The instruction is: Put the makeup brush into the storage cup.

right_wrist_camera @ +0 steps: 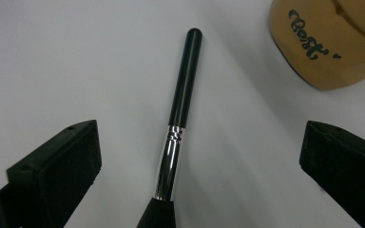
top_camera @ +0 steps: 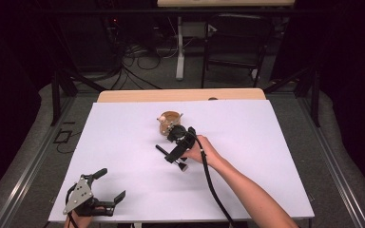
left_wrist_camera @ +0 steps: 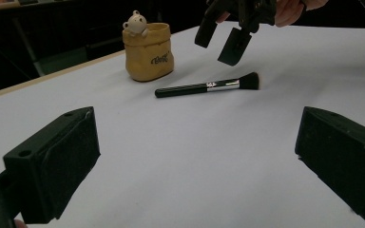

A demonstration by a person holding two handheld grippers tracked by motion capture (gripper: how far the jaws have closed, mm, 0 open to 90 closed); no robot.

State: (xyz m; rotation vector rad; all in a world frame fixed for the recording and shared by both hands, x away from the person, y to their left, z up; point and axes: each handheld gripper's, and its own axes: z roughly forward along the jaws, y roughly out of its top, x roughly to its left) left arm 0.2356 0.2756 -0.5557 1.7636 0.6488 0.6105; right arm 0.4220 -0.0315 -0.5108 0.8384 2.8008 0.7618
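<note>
A black makeup brush [top_camera: 171,157] with a silver ferrule lies flat on the white sheet [top_camera: 266,156]. Just beyond it stands a tan pot [top_camera: 170,121] with a small bear figure [left_wrist_camera: 136,23] on its rim. My right gripper [top_camera: 175,146] hovers directly over the brush, open, its jaws apart on either side of the ferrule [right_wrist_camera: 170,161] without touching it. In the left gripper view the right gripper [left_wrist_camera: 221,42] hangs a little above the brush [left_wrist_camera: 204,87], beside the pot [left_wrist_camera: 148,52]. My left gripper [top_camera: 110,185] rests open near the sheet's front left corner, holding nothing.
The wooden table edge [top_camera: 180,95] shows behind the sheet. Beyond it stand a chair frame [top_camera: 235,45] and floor cables [top_camera: 138,59]. Metal rails [top_camera: 332,161] run along both sides. The right gripper's cable [top_camera: 211,183] trails across the sheet along the forearm.
</note>
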